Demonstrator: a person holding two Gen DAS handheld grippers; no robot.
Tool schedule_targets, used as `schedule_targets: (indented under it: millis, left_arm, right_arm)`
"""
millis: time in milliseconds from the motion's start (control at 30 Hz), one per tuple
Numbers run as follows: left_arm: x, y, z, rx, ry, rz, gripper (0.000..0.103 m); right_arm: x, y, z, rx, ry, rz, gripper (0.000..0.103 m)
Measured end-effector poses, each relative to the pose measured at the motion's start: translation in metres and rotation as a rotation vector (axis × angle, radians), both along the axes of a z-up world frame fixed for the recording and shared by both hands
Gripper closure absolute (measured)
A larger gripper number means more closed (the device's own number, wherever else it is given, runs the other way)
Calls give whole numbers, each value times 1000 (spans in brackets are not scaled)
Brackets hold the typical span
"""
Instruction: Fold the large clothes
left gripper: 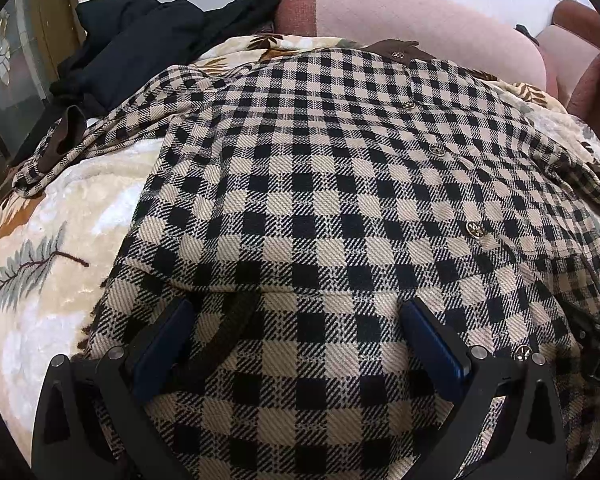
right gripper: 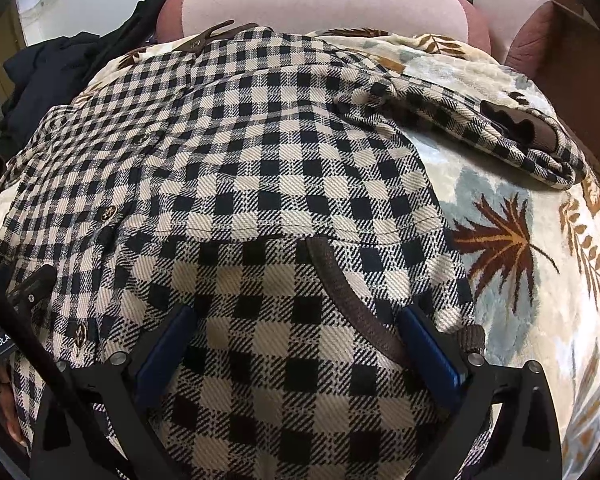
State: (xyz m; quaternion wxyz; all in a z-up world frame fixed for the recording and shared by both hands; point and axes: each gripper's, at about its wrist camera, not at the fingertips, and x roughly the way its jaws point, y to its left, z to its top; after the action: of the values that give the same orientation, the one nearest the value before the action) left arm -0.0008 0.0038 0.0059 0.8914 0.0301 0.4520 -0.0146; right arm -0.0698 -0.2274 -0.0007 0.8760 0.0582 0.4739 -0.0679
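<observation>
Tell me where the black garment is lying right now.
The black garment lies bunched at the upper left of the left wrist view, beyond the checked coat, against the pink sofa back.

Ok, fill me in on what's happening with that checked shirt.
A person is folding a checked shirt spread buttoned-side up on a leaf-patterned blanket, using a handheld gripper in each hand. The left gripper and the right gripper each have their fingers spread wide, with the shirt's bottom section lying between them, near the hem. Whether the cloth is actually pinched is unclear. Both sleeves lie out to the sides. A dark garment lies beyond the shirt.
</observation>
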Motion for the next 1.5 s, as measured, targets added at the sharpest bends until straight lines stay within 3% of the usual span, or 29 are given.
schedule_targets:
  millis: [567,800,1067,1433,1500]
  left_arm:
    - [-1,-1,0,-1,6,2,0]
    - [-21,0,10,-35,-43,-11,0]
    - [-34,2,25,-67,-90,-21,0]
    - [-56,0,40,-51,-138,-54,0]
    - [-60,3,43,-60,-137,-52,0]
  right_arm:
    - [-4,3,2,-23,-31,-20,0]
    - [-16,11,10,-100,-70,-47,9]
    - [-24,19,14,-157,-81,-23,9]
    - [-32,21,17,-189,-97,-32,10]
    - [-37,19,21,-173,-115,-37,15]
